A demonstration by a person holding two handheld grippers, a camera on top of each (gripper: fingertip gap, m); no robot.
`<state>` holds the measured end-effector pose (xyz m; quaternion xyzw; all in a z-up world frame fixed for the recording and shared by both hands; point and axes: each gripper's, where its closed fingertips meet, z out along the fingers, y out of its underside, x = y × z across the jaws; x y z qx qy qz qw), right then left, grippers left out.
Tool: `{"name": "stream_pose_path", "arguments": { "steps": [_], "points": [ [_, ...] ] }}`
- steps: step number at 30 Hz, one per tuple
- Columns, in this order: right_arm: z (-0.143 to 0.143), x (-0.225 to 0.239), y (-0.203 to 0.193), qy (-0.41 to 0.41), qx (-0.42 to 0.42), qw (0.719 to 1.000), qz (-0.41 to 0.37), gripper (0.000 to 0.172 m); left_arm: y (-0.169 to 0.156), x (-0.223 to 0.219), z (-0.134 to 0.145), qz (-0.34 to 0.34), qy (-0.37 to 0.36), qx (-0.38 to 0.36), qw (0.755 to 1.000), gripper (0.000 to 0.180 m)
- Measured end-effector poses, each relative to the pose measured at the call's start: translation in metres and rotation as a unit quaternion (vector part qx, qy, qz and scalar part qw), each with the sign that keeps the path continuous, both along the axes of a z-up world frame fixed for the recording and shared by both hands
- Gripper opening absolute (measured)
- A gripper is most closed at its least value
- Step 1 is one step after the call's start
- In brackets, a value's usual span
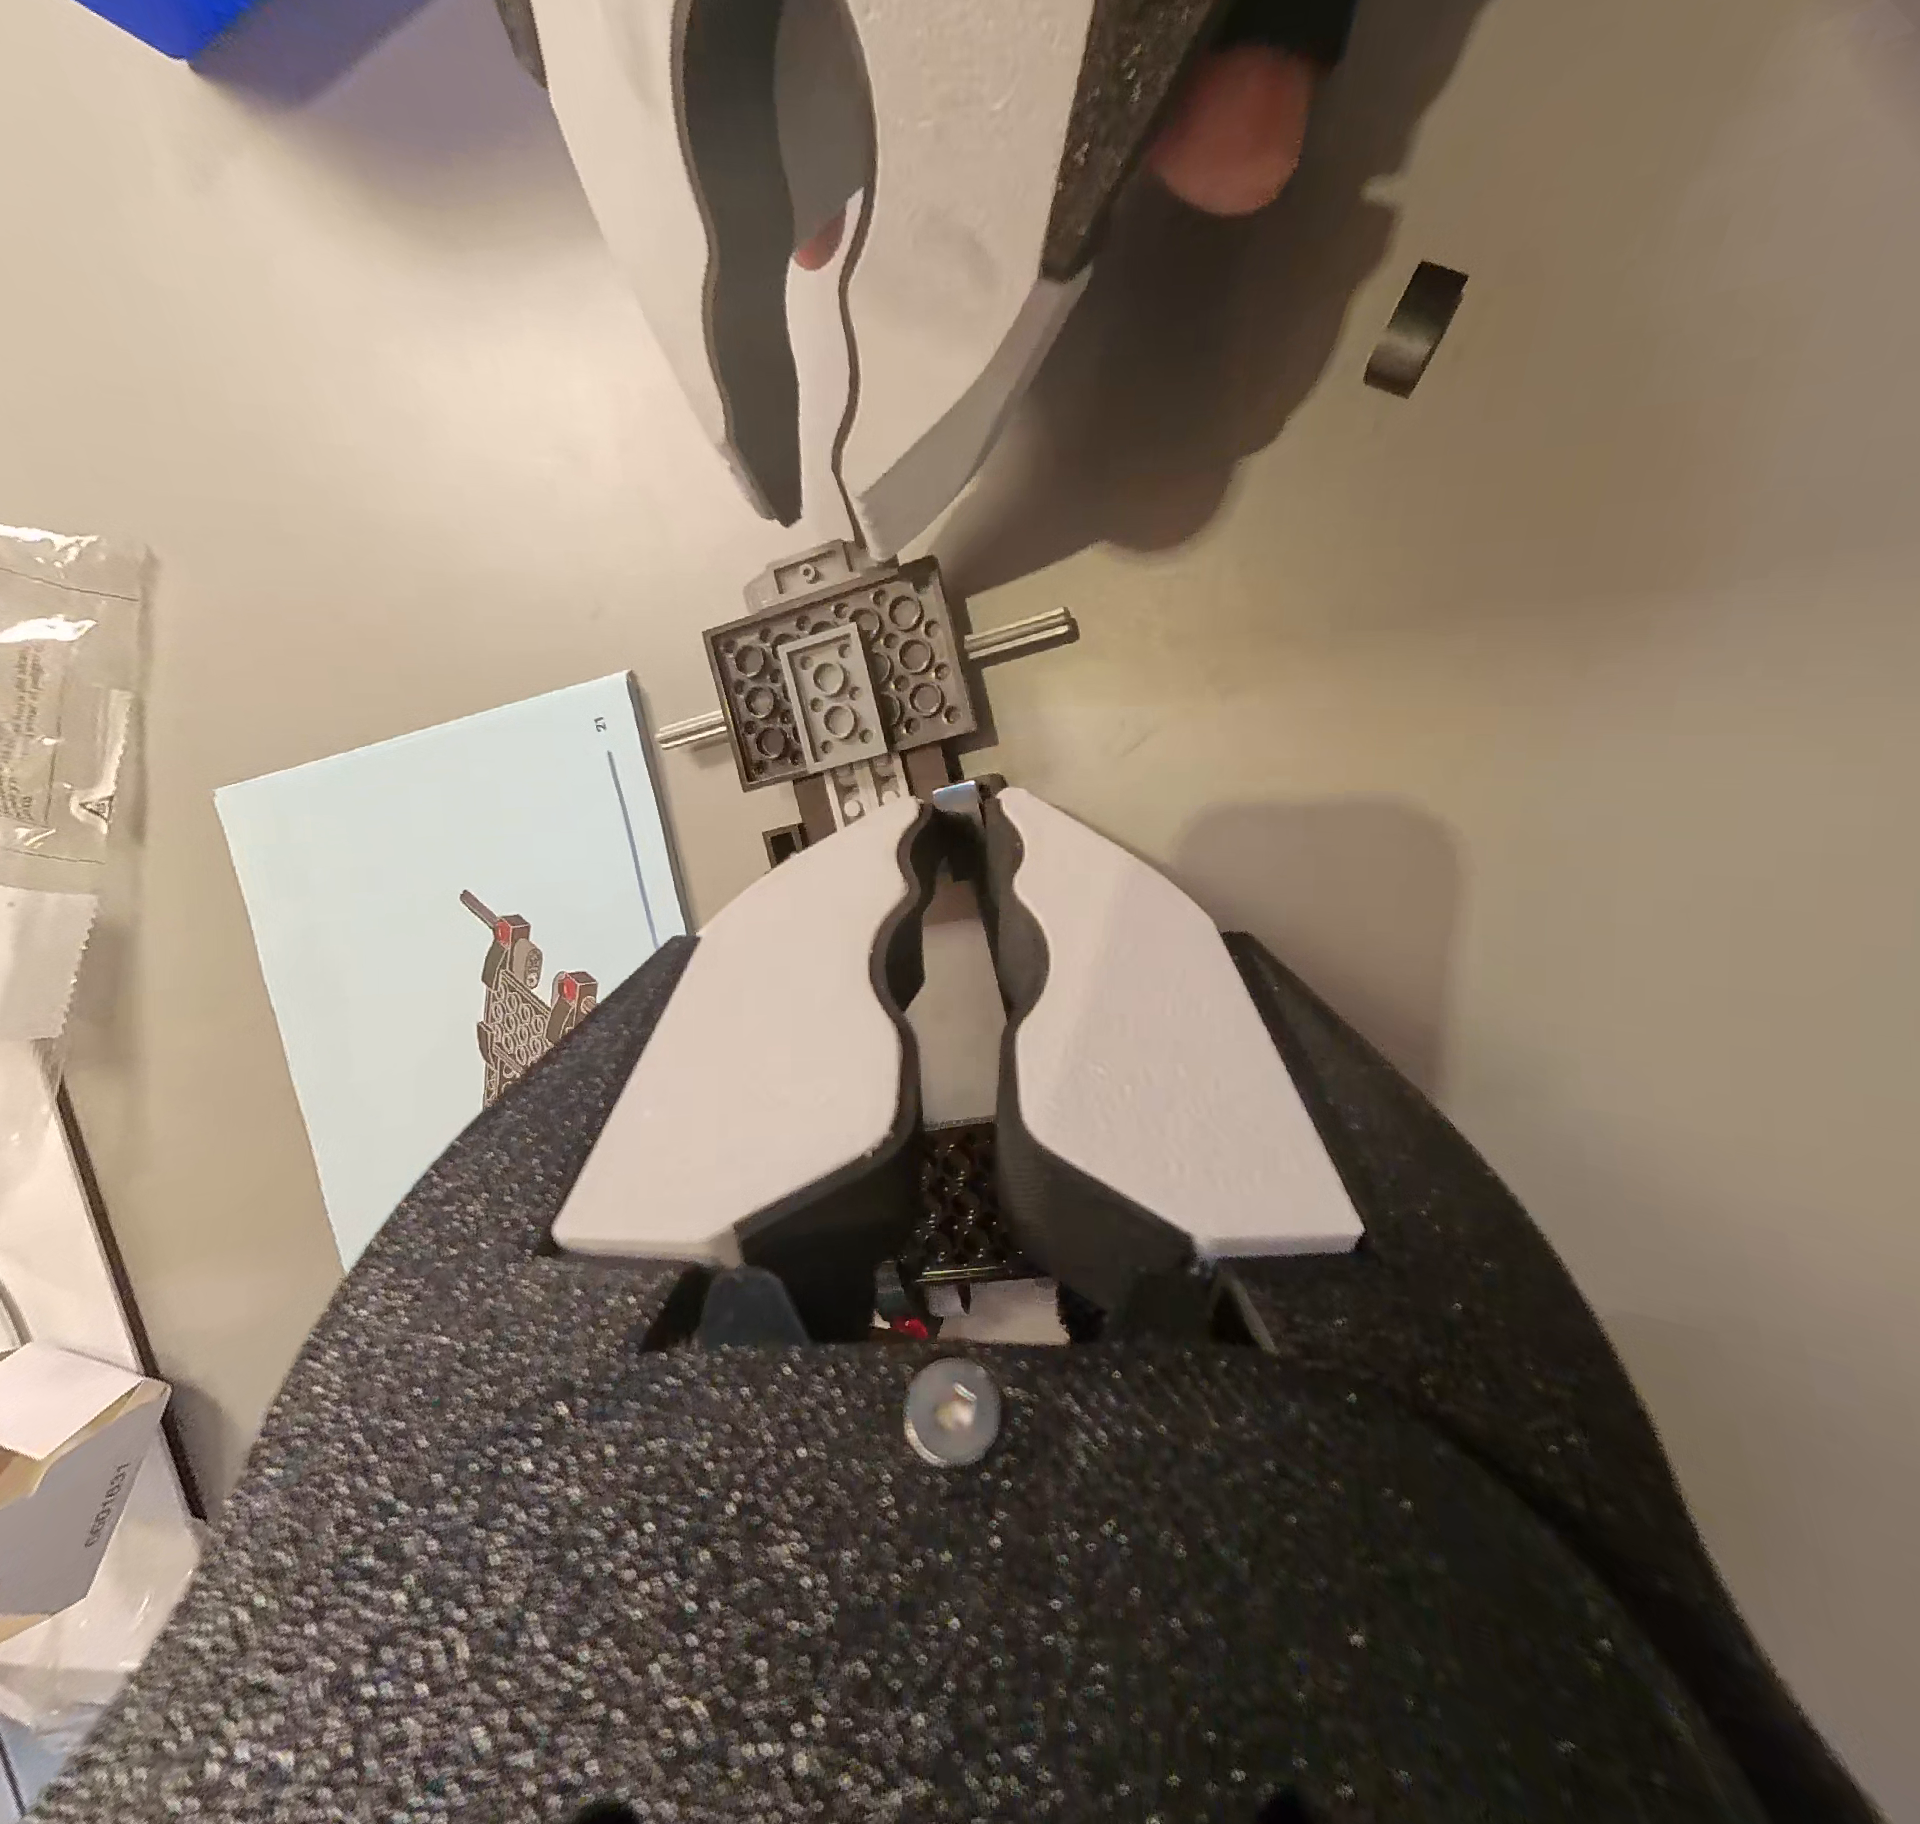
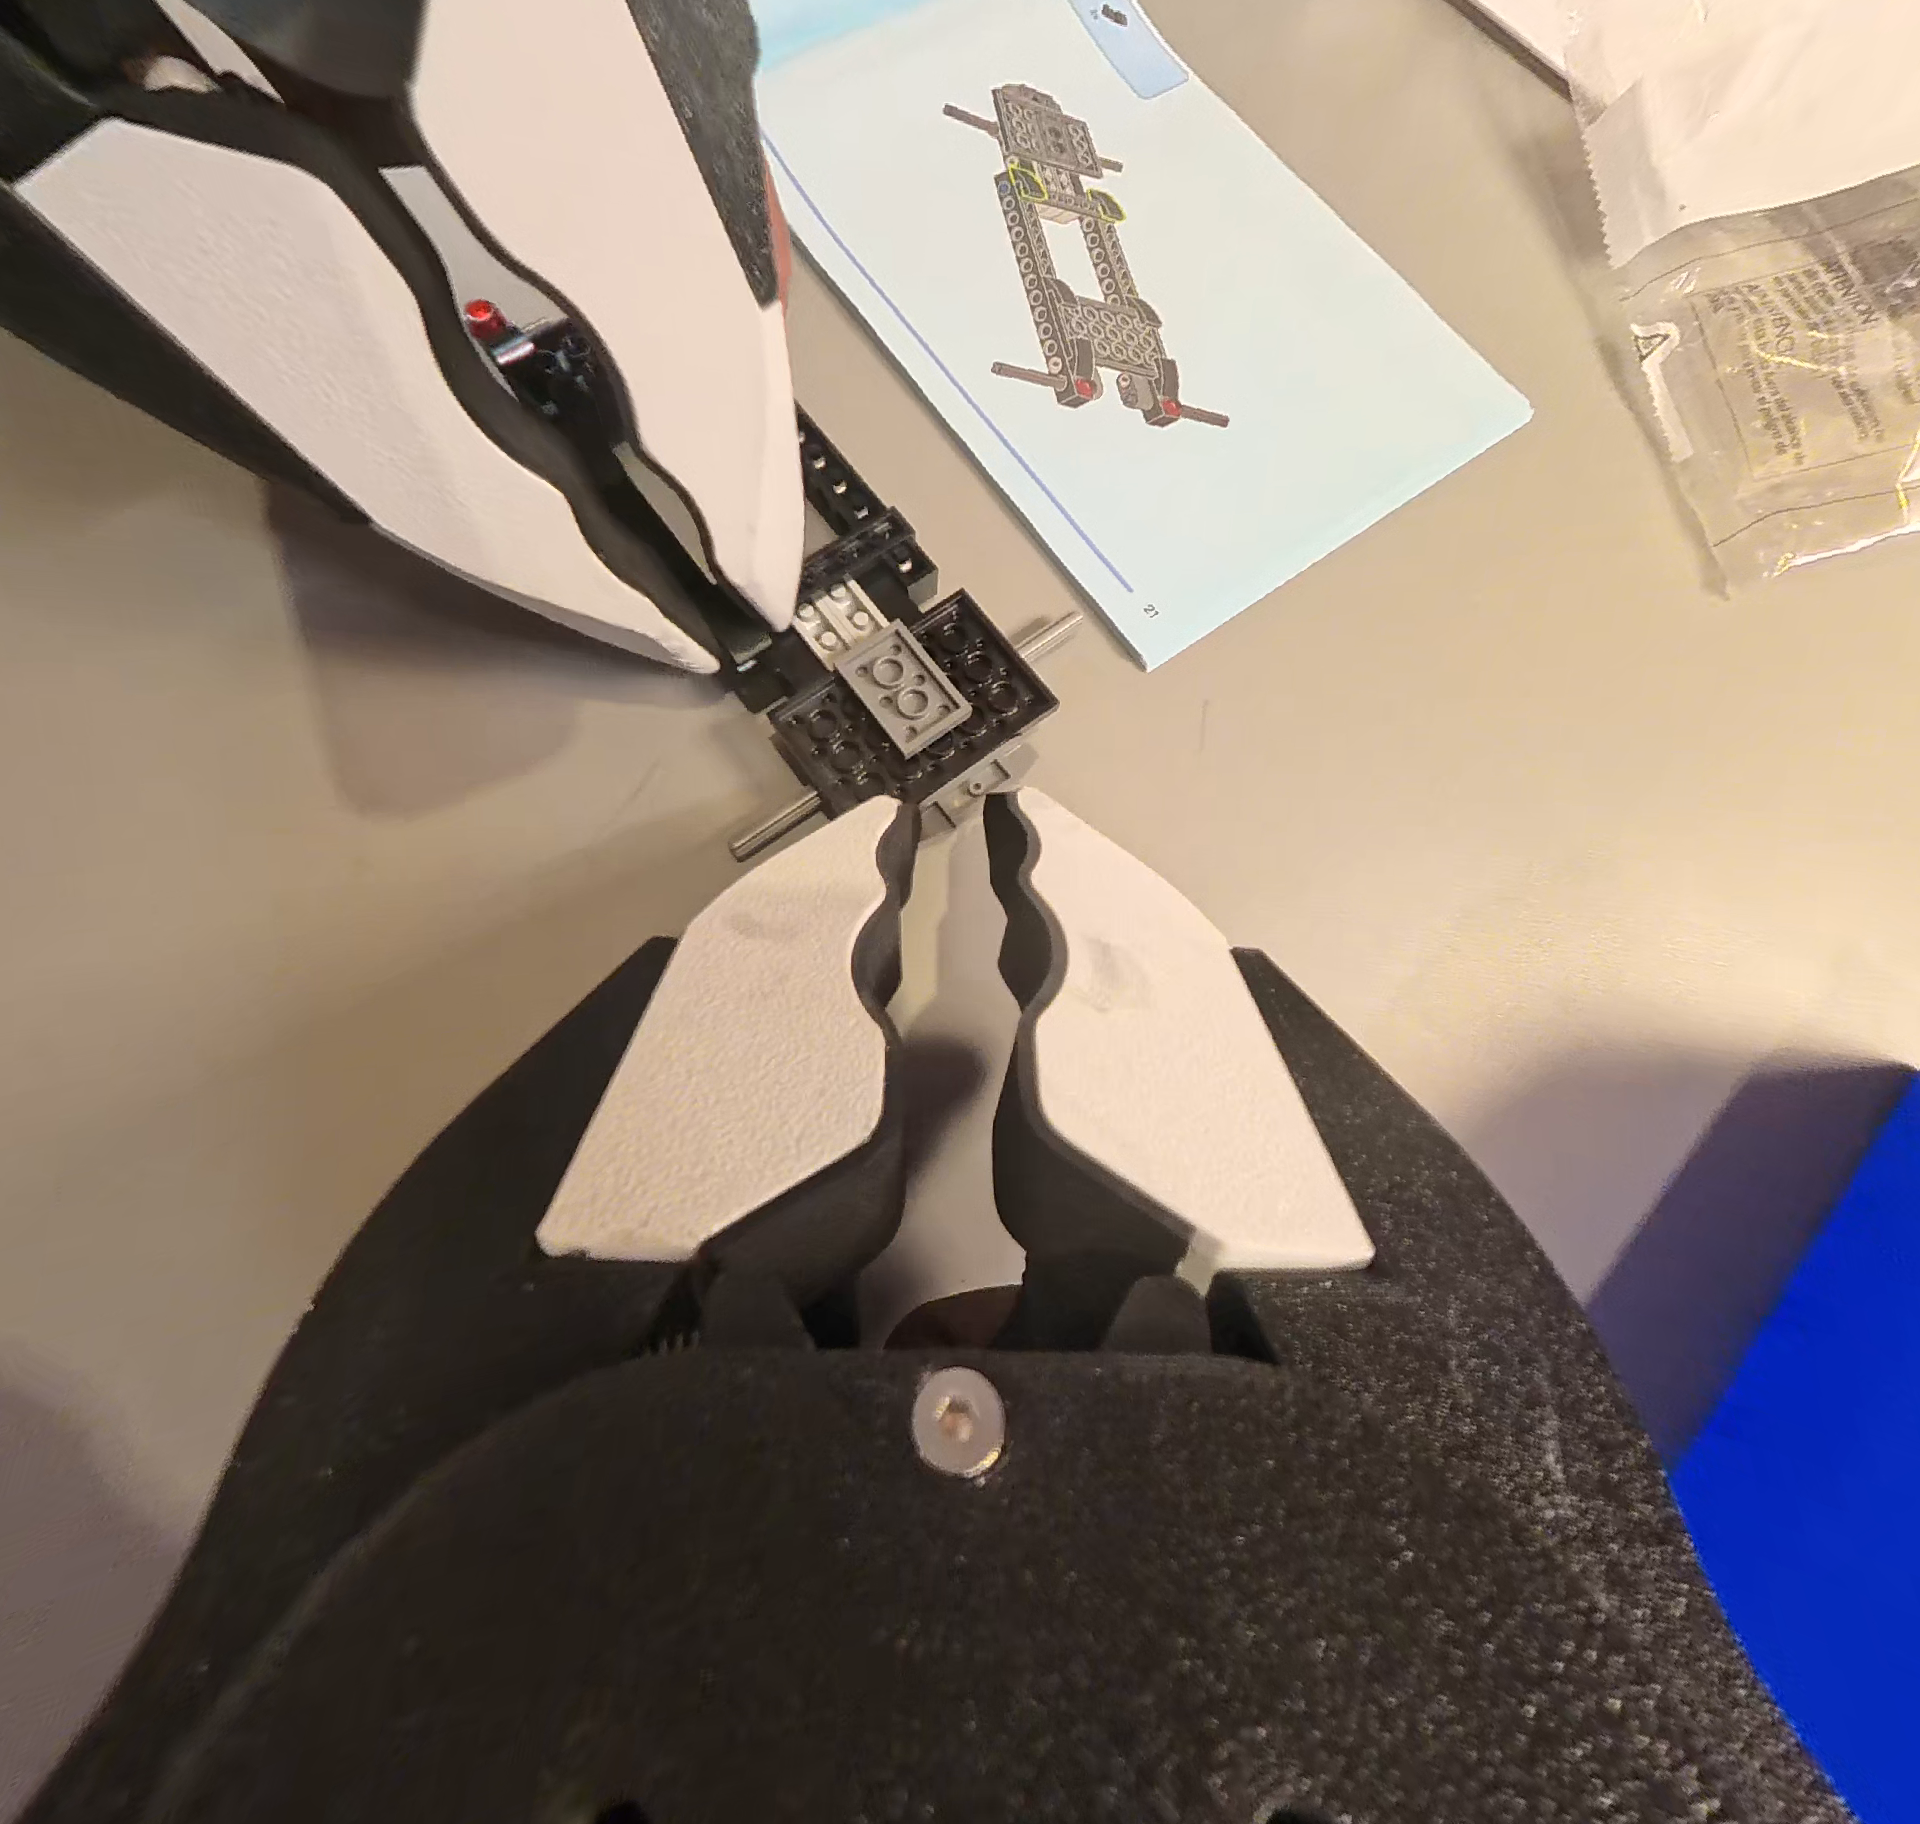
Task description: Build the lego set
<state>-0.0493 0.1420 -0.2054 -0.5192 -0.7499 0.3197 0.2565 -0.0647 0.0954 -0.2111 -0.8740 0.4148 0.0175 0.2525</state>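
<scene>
A dark grey brick model [image 1: 847, 678] is turned underside up over the beige table, with a light grey plate [image 1: 829, 699] on it and a thin axle sticking out on each side. My left gripper [image 1: 961, 808] is shut on a dark beam at the model's near end. In the right wrist view the left gripper [image 2: 753, 631] clamps that black beam. My right gripper [image 2: 951, 818] is shut on a small light grey piece [image 2: 971, 787] at the other end of the model [image 2: 914, 704]. In the left wrist view the right gripper [image 1: 831, 527] comes in from above.
An open instruction booklet [image 2: 1195, 320] lies beside the model and also shows in the left wrist view [image 1: 436, 891]. Clear plastic bags [image 2: 1766, 372] and a white box [image 1: 73, 1442] lie beyond it. A blue box [image 2: 1818, 1359] and a small black ring [image 1: 1413, 325] are on the other side. The grippers' ends are close to 5 cm from one another.
</scene>
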Motion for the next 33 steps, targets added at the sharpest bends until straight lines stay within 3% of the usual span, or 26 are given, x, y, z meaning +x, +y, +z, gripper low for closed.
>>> {"name": "stream_pose_path", "arguments": {
  "steps": [33],
  "points": [
    [-0.0015,0.0010,-0.0018,-0.004,-0.001,1.000,0.006,0.014,-0.0056,-0.0001,0.0009,-0.010,0.008,-0.012,1.000,0.011]
  ]
}}
